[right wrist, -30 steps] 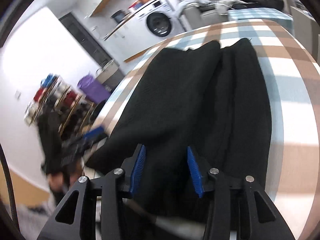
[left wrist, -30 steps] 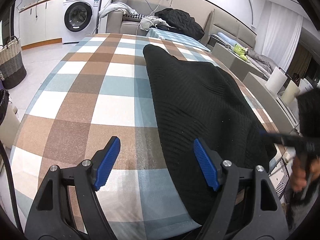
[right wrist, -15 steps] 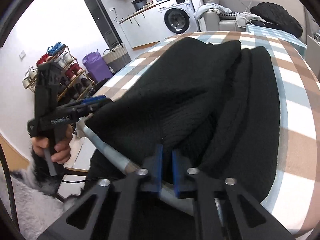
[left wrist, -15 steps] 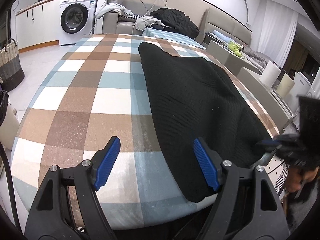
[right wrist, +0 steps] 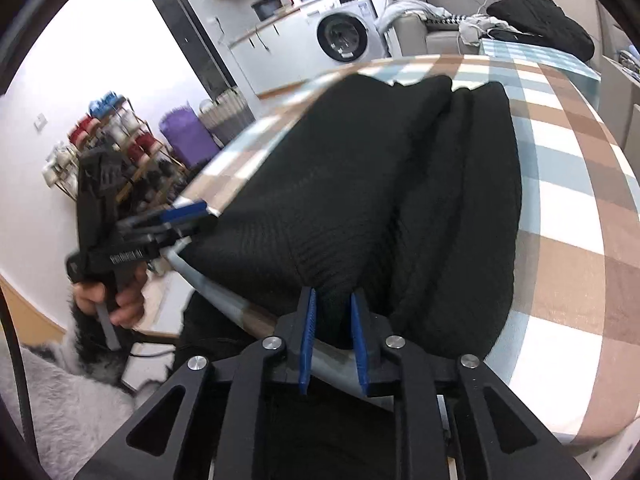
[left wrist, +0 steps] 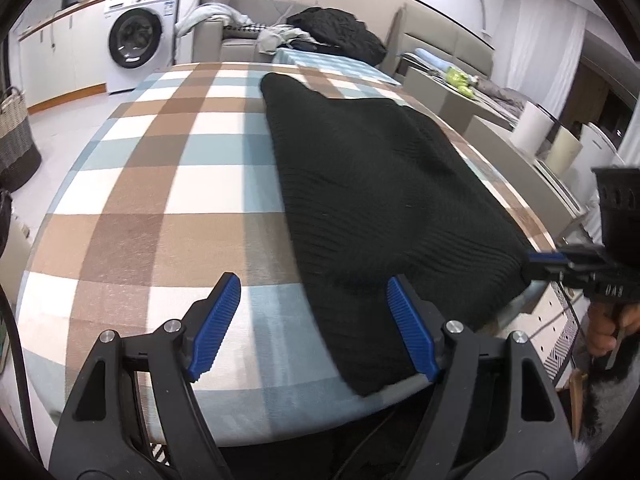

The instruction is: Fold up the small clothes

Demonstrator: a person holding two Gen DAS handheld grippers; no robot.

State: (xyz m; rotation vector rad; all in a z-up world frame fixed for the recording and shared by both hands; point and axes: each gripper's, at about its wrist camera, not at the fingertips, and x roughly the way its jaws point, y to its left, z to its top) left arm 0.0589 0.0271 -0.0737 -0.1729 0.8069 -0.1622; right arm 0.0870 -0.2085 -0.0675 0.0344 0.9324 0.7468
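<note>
On checked table (left wrist: 168, 184), one black garment (left wrist: 372, 184), two grippers (left wrist: 312, 320) (right wrist: 332, 332)

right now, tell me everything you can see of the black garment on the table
The black garment is a ribbed knit, folded lengthwise into soft overlapping layers, lying along one side of the checked tablecloth. Its near end reaches the table's edge. The right gripper has a bunch of the near hem between its pads; the left gripper is open at the other near corner.
</note>
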